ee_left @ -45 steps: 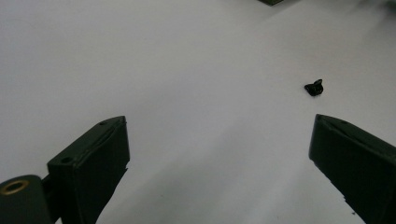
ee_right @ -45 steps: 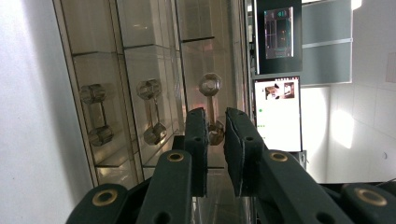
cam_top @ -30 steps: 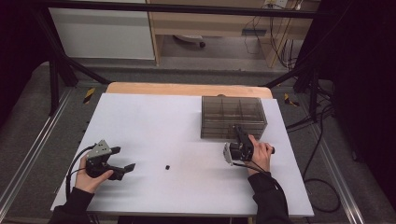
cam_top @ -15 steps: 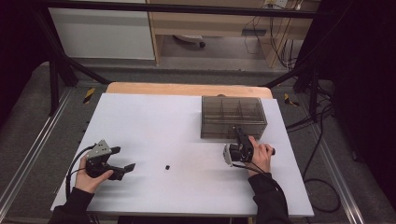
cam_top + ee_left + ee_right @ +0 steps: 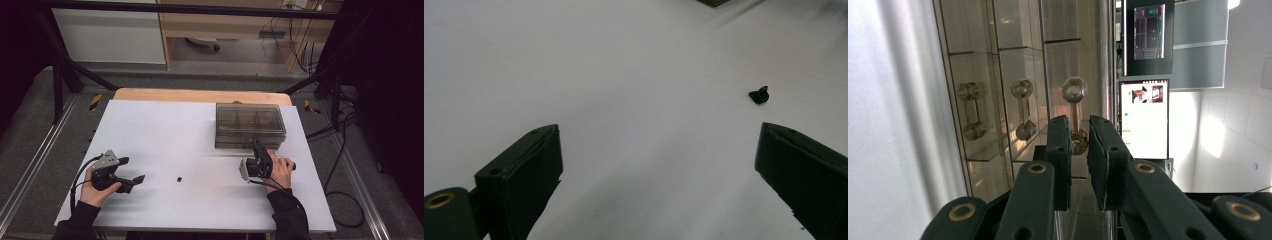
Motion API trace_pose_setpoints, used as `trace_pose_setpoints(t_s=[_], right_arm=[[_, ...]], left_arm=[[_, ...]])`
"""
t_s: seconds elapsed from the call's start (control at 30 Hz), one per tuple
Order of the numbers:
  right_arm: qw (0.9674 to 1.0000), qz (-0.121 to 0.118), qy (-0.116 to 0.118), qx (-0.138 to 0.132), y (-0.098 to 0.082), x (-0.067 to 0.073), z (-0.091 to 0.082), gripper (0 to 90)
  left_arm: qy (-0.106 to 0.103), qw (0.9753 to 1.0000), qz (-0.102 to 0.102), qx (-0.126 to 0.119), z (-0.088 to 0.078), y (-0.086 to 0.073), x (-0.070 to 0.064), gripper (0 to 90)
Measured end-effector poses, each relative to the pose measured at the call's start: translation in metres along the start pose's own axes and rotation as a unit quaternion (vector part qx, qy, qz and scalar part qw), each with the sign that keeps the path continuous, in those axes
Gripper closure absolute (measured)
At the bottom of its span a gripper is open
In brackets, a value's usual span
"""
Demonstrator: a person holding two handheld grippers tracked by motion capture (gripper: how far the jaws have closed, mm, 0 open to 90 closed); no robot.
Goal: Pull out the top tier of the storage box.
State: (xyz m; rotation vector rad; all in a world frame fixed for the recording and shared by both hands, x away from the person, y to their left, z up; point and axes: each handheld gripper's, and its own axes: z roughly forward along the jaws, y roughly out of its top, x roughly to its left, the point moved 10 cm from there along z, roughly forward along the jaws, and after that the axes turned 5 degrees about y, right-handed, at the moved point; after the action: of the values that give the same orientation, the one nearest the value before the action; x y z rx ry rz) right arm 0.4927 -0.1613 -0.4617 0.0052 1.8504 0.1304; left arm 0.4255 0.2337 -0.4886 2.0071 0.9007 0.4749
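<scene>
Nearest the person, the left gripper [image 5: 131, 170] rests at the near left of the white table [image 5: 165, 130], jaws spread wide and empty. Just beyond it, a small black part [image 5: 179, 178] lies loose on the bare tabletop, near the left gripper's far jaw but clear of it; in the left gripper view the same part [image 5: 759, 94] sits ahead of the jaws, untouched. It is tiny, dark and irregular in outline; finer detail cannot be made out.

Further right, the right gripper [image 5: 256, 145] is turned on its side, its jaws nearly closed with a narrow gap and nothing visibly pinched, tips at the near edge of the clear compartment box [image 5: 250, 124]. The right gripper view shows that box [image 5: 998, 75] close ahead, smoky transparent walls, dividers, lid latches at the front.

Assessment: work appears at an early stage. The part is not picked up; the box looks closed. Remaining, in my judgement: open the lid, lift the part, place it in a compartment.
</scene>
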Motion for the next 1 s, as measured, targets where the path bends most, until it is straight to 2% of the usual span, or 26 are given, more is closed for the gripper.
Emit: trace_pose_setpoints(t_s=[0.17,0.23,0.3,0.47,0.53,0.6,0.7,1.0], right_arm=[[1.0,0.002,0.001,0.001,0.0,0.0,-0.001,79.8],[0.9999,0.012,0.005,-0.003,0.0,0.0,-0.001,77.7],[0.9997,0.022,0.002,-0.006,0.0,-0.002,-0.003,69.3],[0.9988,0.047,0.013,-0.009,-0.004,-0.005,-0.006,54.3],[0.9975,0.067,0.021,-0.009,-0.006,-0.003,-0.004,49.3],[0.9979,0.06,0.024,-0.004,-0.008,-0.002,0.0,46.5],[0.9979,0.06,0.024,-0.004,-0.009,-0.002,0.002,46.5],[0.9992,0.033,0.023,0.002,-0.011,0.0,0.01,49.3]], left_arm=[[0.0,1.0,0.0,0.0,0.0,0.0,0.0,4.7],[0.0,1.0,0.0,0.0,0.0,0.0,0.0,4.7],[0.0,1.0,0.0,0.001,0.0,0.0,0.0,4.7],[0.0,1.0,0.001,0.001,0.001,0.0,-0.001,4.7],[0.0,1.0,0.001,0.001,0.001,0.0,-0.001,4.7],[0.0,1.0,0.001,0.001,0.001,-0.001,0.0,4.7],[0.0,1.0,0.0,0.002,0.001,-0.001,0.0,4.7],[0.0,1.0,0.0,0.002,0.001,-0.001,0.0,4.7]])
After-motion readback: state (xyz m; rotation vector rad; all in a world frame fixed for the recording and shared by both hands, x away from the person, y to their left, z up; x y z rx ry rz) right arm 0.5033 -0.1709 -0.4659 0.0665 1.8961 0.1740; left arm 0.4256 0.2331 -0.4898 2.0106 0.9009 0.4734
